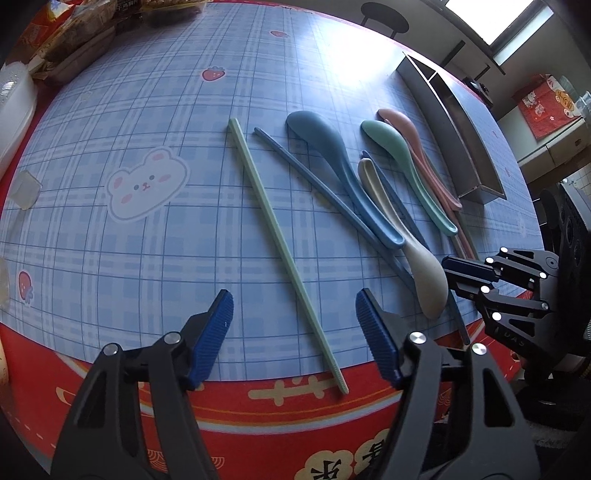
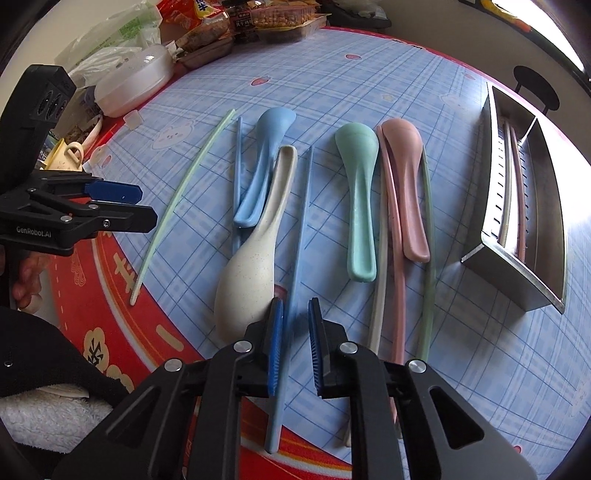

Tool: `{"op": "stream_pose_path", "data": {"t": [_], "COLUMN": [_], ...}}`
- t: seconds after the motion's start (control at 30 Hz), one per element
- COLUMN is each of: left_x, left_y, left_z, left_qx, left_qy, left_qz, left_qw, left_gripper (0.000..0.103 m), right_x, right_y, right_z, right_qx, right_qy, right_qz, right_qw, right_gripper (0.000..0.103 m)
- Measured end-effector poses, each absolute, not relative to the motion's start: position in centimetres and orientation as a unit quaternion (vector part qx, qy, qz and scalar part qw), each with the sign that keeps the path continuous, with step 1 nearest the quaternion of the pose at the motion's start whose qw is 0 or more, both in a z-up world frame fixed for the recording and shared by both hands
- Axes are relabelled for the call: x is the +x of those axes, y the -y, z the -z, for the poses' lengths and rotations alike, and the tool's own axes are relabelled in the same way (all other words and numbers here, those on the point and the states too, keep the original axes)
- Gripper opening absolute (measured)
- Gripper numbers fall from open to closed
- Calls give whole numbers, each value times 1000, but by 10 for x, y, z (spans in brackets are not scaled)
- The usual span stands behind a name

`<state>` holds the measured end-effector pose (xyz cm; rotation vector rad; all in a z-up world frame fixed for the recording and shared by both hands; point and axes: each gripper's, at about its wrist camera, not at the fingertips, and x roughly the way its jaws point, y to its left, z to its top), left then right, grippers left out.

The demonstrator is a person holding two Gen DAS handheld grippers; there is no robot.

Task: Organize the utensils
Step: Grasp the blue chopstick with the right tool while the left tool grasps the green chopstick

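Spoons and chopsticks lie on a blue plaid mat. My left gripper [image 1: 293,325] is open and straddles the near end of a pale green chopstick [image 1: 273,229], just above it. My right gripper [image 2: 295,328] is partly open with a blue chopstick [image 2: 295,236] between its pads; a gap shows on the right side. Beside it lie a white spoon [image 2: 251,266], a blue spoon [image 2: 264,162], a teal spoon [image 2: 360,192] and a pink spoon [image 2: 408,177]. A steel divided holder [image 2: 524,280] at the right holds two chopsticks [image 2: 515,177].
Pink, white and green chopsticks [image 2: 395,266] lie around the pink spoon. Another blue chopstick [image 2: 238,173] lies under the blue spoon. Snack packets [image 2: 236,22], a clear lidded container [image 2: 133,81] and a small cup [image 2: 68,155] crowd the far left. The mat's red border [image 1: 258,413] runs along the near edge.
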<state>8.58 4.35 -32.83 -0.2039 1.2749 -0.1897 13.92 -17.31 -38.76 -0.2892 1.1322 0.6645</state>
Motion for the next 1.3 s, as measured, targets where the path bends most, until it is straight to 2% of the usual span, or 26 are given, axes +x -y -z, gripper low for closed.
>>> {"op": "stream_pose_path", "data": {"t": [0.1, 0.13, 0.23, 0.33, 0.4, 0.47, 0.63, 0.77, 0.97, 1.07, 1.3], "left_x": [85, 85, 87, 88, 89, 90, 91, 94, 102, 108, 114], "left_y": [-39, -37, -35, -33, -34, -35, -36, -33, -25, -22, -11], "left_z": [328, 327, 328, 329, 331, 333, 336, 339, 338, 338, 339], "left_qx": [-90, -89, -85, -84, -86, -90, -96, -93, -62, -43, -3], "left_qy": [-590, -590, -592, -594, -597, -600, -602, -603, -594, -588, -581], "left_qz": [97, 100, 98, 97, 93, 89, 84, 78, 64, 51, 42], "left_qw": [796, 796, 796, 794, 792, 790, 788, 788, 799, 806, 813], "left_gripper": [62, 53, 51, 37, 36, 28, 23, 22, 21, 16, 17], "right_x": [142, 143, 145, 146, 146, 146, 145, 146, 149, 149, 149], "right_y": [166, 164, 158, 153, 151, 151, 152, 155, 161, 161, 161], "right_z": [388, 388, 389, 389, 390, 390, 390, 390, 390, 390, 390], "right_qx": [-146, -147, -153, -164, -168, -167, -168, -153, -131, -130, -129], "right_qy": [-516, -514, -509, -501, -499, -497, -494, -496, -501, -502, -502], "right_qz": [-311, -311, -311, -313, -314, -314, -311, -305, -304, -304, -304], "right_qw": [785, 786, 788, 790, 790, 791, 795, 798, 800, 799, 800], "right_gripper": [14, 14, 14, 14, 14, 14, 13, 9, 8, 8, 8]}}
